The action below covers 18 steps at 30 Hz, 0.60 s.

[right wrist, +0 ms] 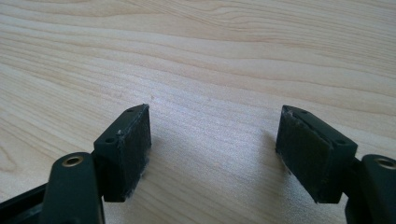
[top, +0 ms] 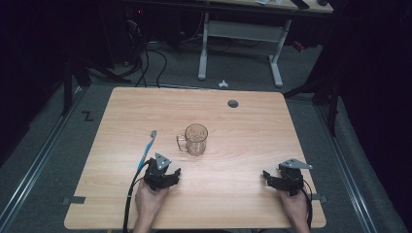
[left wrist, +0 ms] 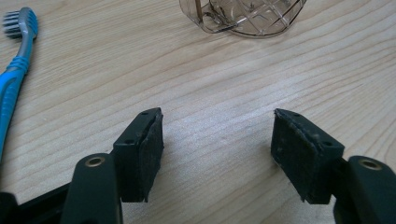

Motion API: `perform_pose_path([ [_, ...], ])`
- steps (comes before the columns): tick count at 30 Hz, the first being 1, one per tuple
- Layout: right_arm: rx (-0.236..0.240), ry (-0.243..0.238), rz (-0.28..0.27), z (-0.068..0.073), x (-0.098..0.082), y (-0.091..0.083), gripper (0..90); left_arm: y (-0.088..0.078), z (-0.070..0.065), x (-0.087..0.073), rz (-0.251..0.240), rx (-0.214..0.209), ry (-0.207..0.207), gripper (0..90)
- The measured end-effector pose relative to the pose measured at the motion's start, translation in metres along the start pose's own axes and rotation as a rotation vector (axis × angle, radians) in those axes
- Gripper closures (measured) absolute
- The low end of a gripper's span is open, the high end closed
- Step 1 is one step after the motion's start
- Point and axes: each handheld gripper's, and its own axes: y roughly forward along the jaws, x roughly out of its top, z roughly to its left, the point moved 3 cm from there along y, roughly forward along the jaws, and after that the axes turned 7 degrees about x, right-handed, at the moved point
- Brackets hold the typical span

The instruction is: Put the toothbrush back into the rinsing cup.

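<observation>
1. The tabletop (top: 233,145) is finished in pale, matt wood grain.
2. The mug (top: 194,139) is made of clear, glossy cut-pattern glass or plastic.
3. The toothbrush (left wrist: 14,74) is moulded in smooth blue and grey plastic.
4. The left gripper (left wrist: 217,140) pads (left wrist: 149,154) are faced with rough, matt black rubber.

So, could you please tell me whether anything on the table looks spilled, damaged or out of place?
Nothing stands out. The glass mug stands upright with no spill around it, and the blue toothbrush lies flat on the table beside it, apart from the mug.
</observation>
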Motion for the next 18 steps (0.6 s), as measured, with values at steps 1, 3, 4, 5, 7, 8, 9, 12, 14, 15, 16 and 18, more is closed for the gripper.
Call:
perform_pose_path([
  [1, 0.0, 0.0, 0.0, 0.0001, 0.0, 0.0, 26.7, 0.0, 0.0001, 0.0, 0.001, 0.0, 0.001, 34.6],
  [3, -0.001, 0.0, 0.0, 0.0, 0.0, 0.0001, 26.7, 0.0, 0.0001, 0.0, 0.0, 0.0, 0.0, 34.5],
  [4, -0.001, 0.0, 0.0, 0.0, 0.0, 0.0001, 26.7, 0.0, 0.0002, 0.0, 0.001, 0.0, 0.001, 34.5],
  [5, -0.001, 0.0, 0.0, 0.0, 0.0, 0.0, 26.7, 0.0, 0.0002, 0.0, 0.001, 0.0, 0.001, 34.4],
  [7, 0.0, 0.003, 0.0, -0.0002, -0.0001, -0.0002, 26.7, 0.0001, 0.0003, 0.0, 0.001, 0.0, 0.0, 34.3],
  [8, -0.001, 0.003, 0.0, -0.0002, -0.0001, -0.0003, 26.7, 0.0001, 0.0004, 0.0, 0.001, -0.001, -0.001, 34.2],
  [9, -0.001, 0.003, 0.0, -0.0002, -0.0001, -0.0003, 26.7, 0.0001, 0.0004, 0.0001, 0.001, -0.001, -0.001, 34.2],
  [12, -0.001, 0.0, 0.0, -0.0001, 0.0, -0.0001, 26.7, 0.0001, 0.0005, 0.0001, 0.002, -0.004, -0.002, 33.9],
  [14, -0.001, 0.0, 0.0, -0.0001, 0.0001, 0.0, 26.7, 0.0001, 0.0005, 0.0001, 0.002, -0.003, -0.001, 33.9],
  [15, -0.001, 0.0, 0.0, -0.0001, 0.0001, 0.0, 26.7, 0.0001, 0.0005, 0.0001, 0.002, -0.003, -0.001, 33.9],
  [16, -0.001, 0.0, 0.0, -0.0001, 0.0001, 0.0, 26.7, 0.0001, 0.0003, 0.0002, 0.003, 0.0, -0.003, 33.8],
  [18, 0.0, 0.0, 0.0, -0.0002, 0.0001, 0.0, 26.7, 0.0003, -0.0002, 0.0003, 0.003, 0.002, -0.007, 33.5],
])
